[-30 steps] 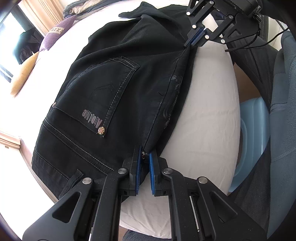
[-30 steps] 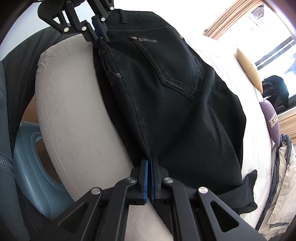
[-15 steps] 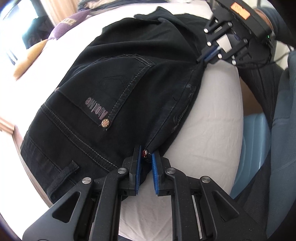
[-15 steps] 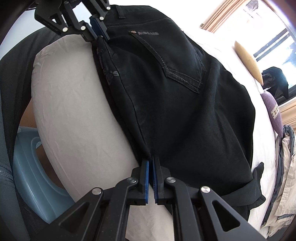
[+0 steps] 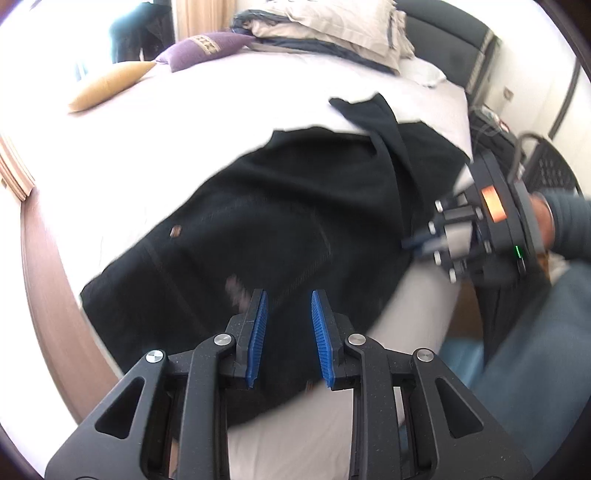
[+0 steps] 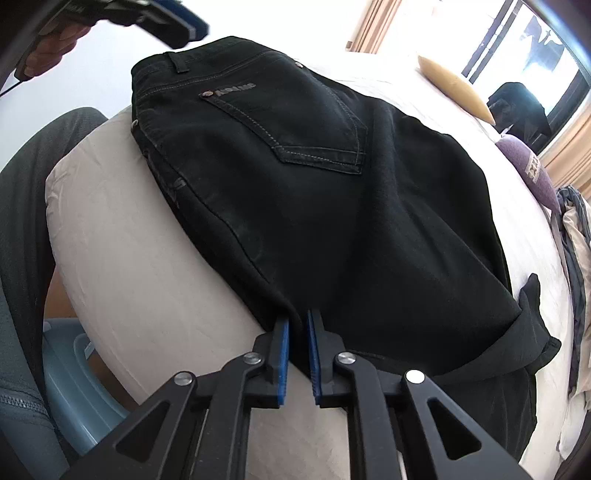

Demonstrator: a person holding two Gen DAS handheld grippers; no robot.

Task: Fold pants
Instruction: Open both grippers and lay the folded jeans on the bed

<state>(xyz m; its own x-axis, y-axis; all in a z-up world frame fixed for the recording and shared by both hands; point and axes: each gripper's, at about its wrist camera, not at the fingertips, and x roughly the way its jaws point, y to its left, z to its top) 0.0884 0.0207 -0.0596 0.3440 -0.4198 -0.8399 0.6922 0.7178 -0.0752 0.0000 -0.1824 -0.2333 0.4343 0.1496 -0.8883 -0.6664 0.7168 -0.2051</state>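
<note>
white bed fills both views, sunlit window beyond its far side. yellow pillow and purple pillow lie near the far edge; a heap of beige bedding sits at the head end. blue tub shows below the bed's near edge.

black pants lie flat on the bed near the person's side, back pocket facing up, waistband toward the left gripper's end, leg ends bunched at the other end.

left gripper: pointing steeply down, held above the pants near the waist end. jaws opening, blue pads clearly apart, nothing pinched between them; dark cloth seen through the gap lies below. left wrist view is blurred. in the right wrist view this gripper shows at the top left corner, off the cloth, a hand behind it.

right gripper: pointing steeply down at the near edge of the pants, about mid-length. jaws opening, a narrow gap between the pads; the pants' edge sits at the pad tips, and the pads do not press on it. in the left wrist view the same gripper is low at the edge of the pants, a hand and grey sleeve behind it.
</note>
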